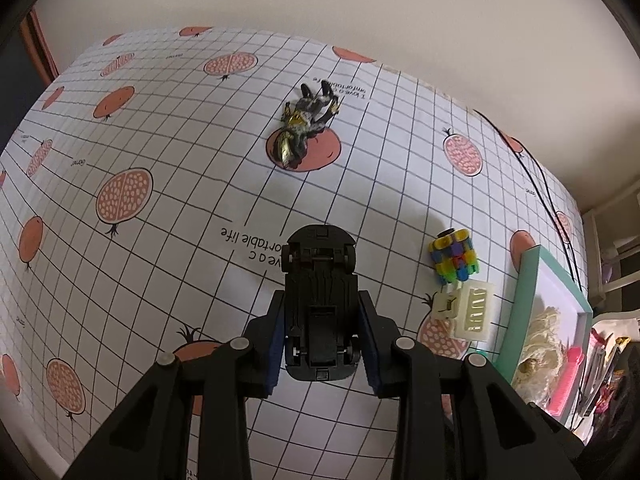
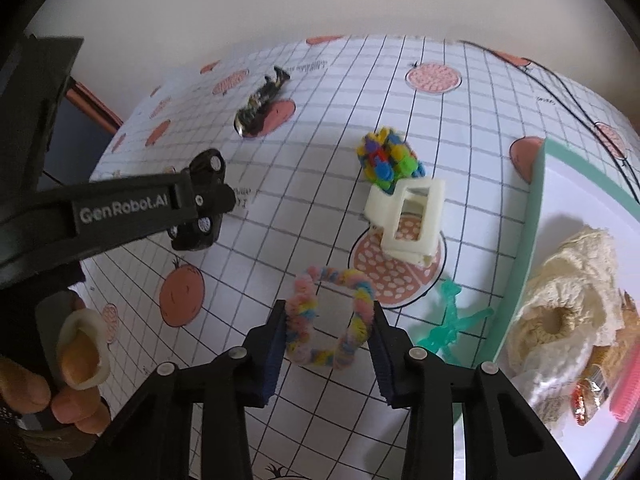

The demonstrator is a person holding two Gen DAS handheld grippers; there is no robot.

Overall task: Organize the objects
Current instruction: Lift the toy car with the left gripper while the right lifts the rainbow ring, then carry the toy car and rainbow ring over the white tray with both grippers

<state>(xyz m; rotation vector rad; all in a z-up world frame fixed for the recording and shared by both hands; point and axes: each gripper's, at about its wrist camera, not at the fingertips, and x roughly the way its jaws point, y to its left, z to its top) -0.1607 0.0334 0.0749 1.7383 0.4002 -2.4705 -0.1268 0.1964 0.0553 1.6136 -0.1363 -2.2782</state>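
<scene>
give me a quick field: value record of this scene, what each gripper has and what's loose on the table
left hand-held gripper: shut on black toy car, underside facing camera, held above the table
right hand-held gripper: pads around pastel fuzzy ring, grip looks closed
surface: gridded tablecloth with pomegranate print
loose items: dark figurine, multicolour block toy, cream hair claw clip, teal plastic piece
bin: teal-rimmed tray at right, holding cream fabric and a pink comb

tablecloth (image 1: 160, 152) | on it: figurine (image 1: 304, 128); block toy (image 1: 454, 256); clip (image 1: 464, 310); tray (image 1: 520, 304)
</scene>
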